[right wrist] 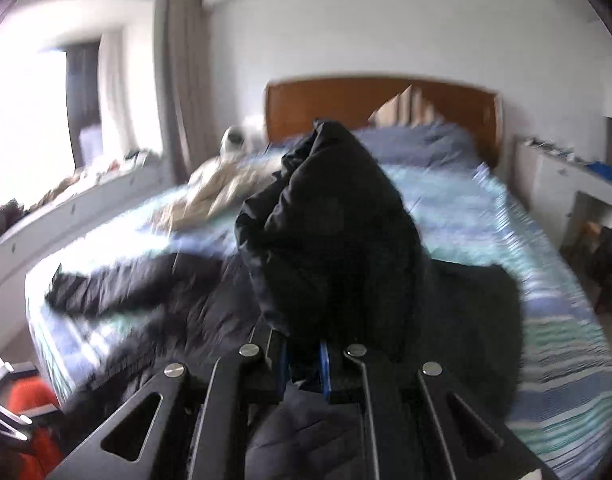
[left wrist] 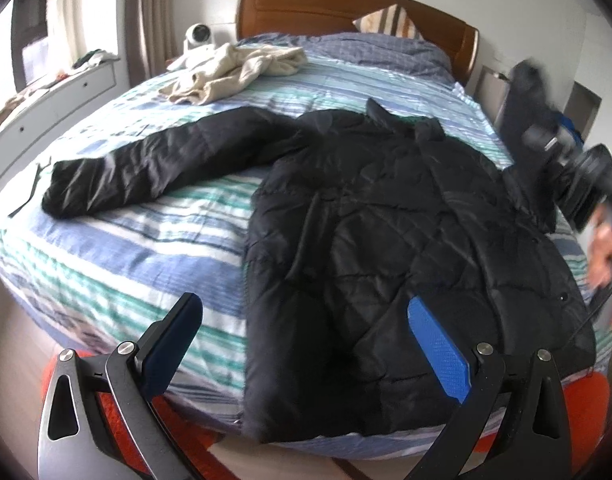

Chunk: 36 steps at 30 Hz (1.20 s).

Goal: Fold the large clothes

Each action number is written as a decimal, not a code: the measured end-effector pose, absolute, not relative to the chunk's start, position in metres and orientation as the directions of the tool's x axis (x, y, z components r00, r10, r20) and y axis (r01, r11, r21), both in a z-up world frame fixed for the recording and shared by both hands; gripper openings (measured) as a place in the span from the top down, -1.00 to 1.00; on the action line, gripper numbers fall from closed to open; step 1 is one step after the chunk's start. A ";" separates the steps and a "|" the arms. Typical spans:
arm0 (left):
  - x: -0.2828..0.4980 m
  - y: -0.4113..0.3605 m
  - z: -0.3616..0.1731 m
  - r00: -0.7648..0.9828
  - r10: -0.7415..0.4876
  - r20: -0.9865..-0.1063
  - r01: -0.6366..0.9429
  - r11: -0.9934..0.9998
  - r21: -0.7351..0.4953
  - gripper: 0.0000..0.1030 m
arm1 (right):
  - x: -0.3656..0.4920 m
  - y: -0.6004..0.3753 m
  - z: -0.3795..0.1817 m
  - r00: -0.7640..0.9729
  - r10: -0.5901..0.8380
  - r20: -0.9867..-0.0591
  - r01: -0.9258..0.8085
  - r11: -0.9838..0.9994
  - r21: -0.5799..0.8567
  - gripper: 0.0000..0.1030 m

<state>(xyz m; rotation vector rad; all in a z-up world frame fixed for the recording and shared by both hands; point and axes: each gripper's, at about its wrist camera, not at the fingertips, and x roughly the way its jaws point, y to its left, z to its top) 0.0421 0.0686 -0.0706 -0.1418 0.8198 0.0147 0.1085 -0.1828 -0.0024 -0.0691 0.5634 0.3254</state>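
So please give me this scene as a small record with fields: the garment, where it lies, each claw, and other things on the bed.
garment: black padded jacket
surface: bed with striped cover
sleeve on the window side: spread flat on the cover
left claw: open, above the jacket hem, holding nothing
right claw: shut on a raised part of the jacket
other items: beige garment, striped pillow

black quilted puffer jacket [left wrist: 385, 248] spread flat on striped bed, frame centre, hem at near edge, collar toward headboard; one sleeve stretched out to left of frame; other sleeve bunched and lifted, centre of right wrist view
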 end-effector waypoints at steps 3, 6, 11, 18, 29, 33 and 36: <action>0.040 0.073 -0.073 0.679 -0.035 -0.733 -0.081 0.989 -0.122 -0.99 | 0.107 -0.158 -0.049 0.699 0.345 -0.627 -0.382 0.921 0.080 0.60; 0.044 0.073 -0.074 0.673 -0.034 -0.739 -0.078 0.990 -0.116 -0.99 | 0.096 -0.153 -0.075 0.608 0.433 -0.665 -0.420 0.887 0.193 -0.67; 0.064 0.061 -0.066 0.677 -0.133 -0.724 -0.007 0.982 -0.188 -0.99 | 0.044 -0.172 -0.066 0.642 0.464 -0.610 -0.414 0.880 0.232 -0.67; 0.166 -0.005 -0.085 0.525 -0.430 -0.735 0.195 0.901 -0.388 -0.99 | -0.022 -0.219 -0.060 0.651 0.465 -0.600 -0.375 0.884 0.278 -0.68; 0.272 -0.053 -0.073 0.500 -0.366 -0.785 0.221 0.930 -0.293 0.79 | -0.066 -0.288 -0.046 0.732 0.389 -0.559 -0.239 0.915 0.325 -0.67; 0.297 -0.029 -0.041 0.605 -0.275 -0.748 0.178 0.961 -0.210 0.78 | -0.045 -0.313 -0.042 0.748 0.343 -0.568 -0.193 0.931 0.309 -0.67; 0.313 -0.016 -0.064 0.609 -0.185 -0.771 0.120 0.983 -0.140 0.78 | -0.018 -0.327 -0.036 0.765 0.300 -0.570 -0.146 0.943 0.300 -0.67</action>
